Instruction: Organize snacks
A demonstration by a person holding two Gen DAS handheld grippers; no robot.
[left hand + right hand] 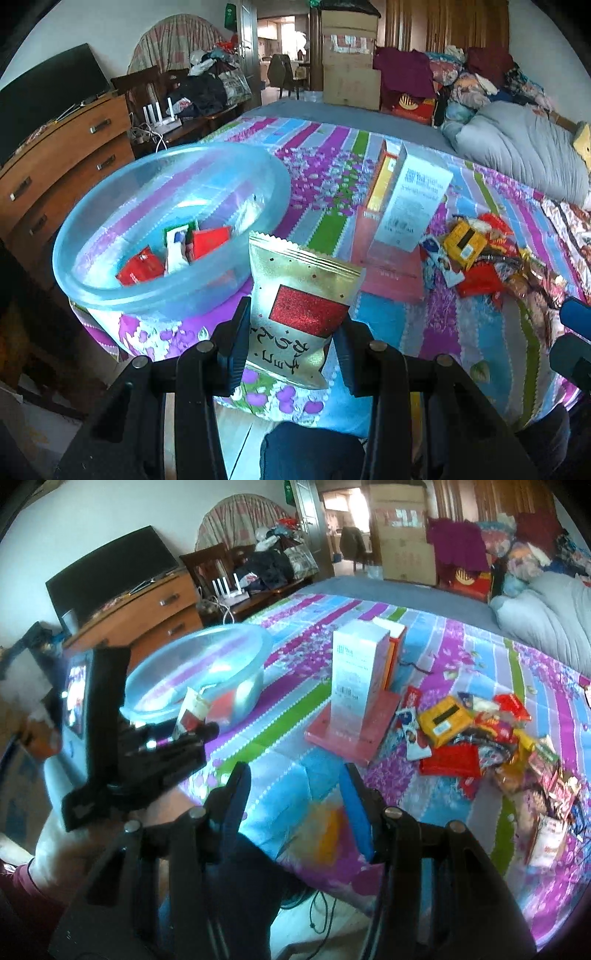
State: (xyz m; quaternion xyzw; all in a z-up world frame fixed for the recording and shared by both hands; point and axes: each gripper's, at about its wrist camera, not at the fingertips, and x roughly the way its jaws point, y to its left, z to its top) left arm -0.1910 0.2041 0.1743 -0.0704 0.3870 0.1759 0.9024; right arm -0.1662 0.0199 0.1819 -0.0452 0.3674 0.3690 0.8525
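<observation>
Left gripper (pixel 293 332) clamps a gold snack packet (pixel 301 308), jaws part-open, just near of the clear plastic basin (pixel 110 291). Packet stands upright, long axis vertical. Right gripper (pixel 295 794) gapes empty over the striped bedspread (pixel 461 657).

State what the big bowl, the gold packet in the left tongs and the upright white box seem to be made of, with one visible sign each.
Bowl: translucent bluish plastic; the striped cover shows through it.
Gold packet: probably metallised foil film; shiny, with a crimped, zigzag top edge.
White box: likely printed cardboard; flat faces, sharp folded corners.
</observation>
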